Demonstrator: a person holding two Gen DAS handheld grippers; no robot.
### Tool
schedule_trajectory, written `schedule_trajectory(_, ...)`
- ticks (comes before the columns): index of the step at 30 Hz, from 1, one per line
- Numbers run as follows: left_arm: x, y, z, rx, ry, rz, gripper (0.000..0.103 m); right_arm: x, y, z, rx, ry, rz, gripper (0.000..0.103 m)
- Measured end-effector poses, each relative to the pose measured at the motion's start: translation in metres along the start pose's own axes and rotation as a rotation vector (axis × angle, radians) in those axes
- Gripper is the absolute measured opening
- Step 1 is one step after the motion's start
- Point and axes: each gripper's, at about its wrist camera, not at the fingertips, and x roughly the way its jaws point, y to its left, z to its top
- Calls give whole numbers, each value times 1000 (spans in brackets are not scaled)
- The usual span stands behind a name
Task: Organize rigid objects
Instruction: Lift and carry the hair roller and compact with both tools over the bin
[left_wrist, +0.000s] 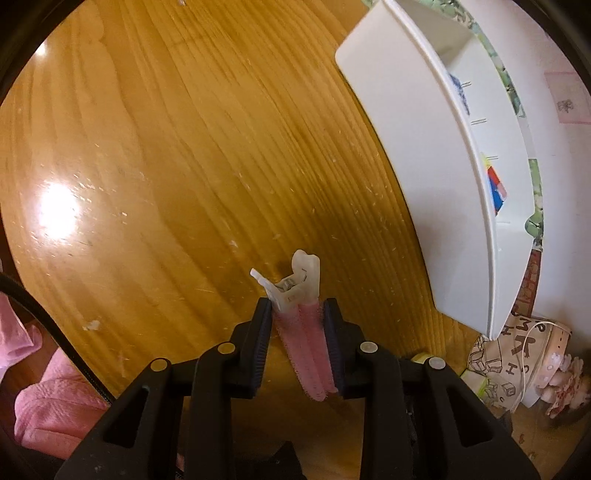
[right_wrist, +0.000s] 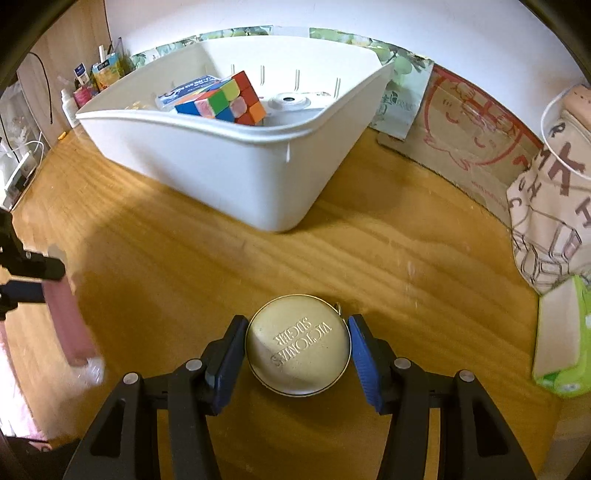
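My left gripper (left_wrist: 298, 314) is shut on a pink hair-roller clip (left_wrist: 306, 332) with a white plastic clasp, held above the wooden table (left_wrist: 166, 166). It shows blurred at the left of the right wrist view (right_wrist: 70, 325). My right gripper (right_wrist: 297, 328) holds a round gold tin (right_wrist: 298, 345) between its blue pads; the left pad touches it, the right pad sits at its rim. A white bin (right_wrist: 229, 162) stands ahead, holding a Rubik's cube (right_wrist: 225, 99), a blue box and a white round item. The bin is at the right in the left wrist view (left_wrist: 424, 166).
A printed canvas bag (right_wrist: 546, 206) and a green toy car (right_wrist: 565, 339) lie at the right. Cardboard (right_wrist: 469, 147) leans on the back wall. Bottles and small items (right_wrist: 88, 85) stand at the far left. Pink cloth (left_wrist: 48, 406) lies by the table edge.
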Motion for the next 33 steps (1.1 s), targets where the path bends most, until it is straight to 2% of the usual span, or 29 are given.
schedule_trajectory(5, -18, 9, -2, 31, -38, -3, 30, -17, 3, -15, 30, 0, 11, 56)
schedule_trajectory(7, -22, 0, 4, 43, -49, -5, 30, -23, 4, -20, 47, 0, 15, 56)
schedule_trajectory(10, -43, 7, 7, 78, -81, -6, 30, -37, 3, -28, 90, -6, 28, 56)
schedule_trajectory(21, -85, -4, 9, 229, -268, -38, 30, -69, 16, -49, 154, -21, 50, 56)
schedule_trajectory(27, -103, -10, 16, 328, -366, -47, 30, -86, 26, -45, 150, -44, 48, 56)
schedule_trajectory(33, -118, -22, 26, 433, -434, -106, 30, -102, 29, -30, 166, -75, 46, 56)
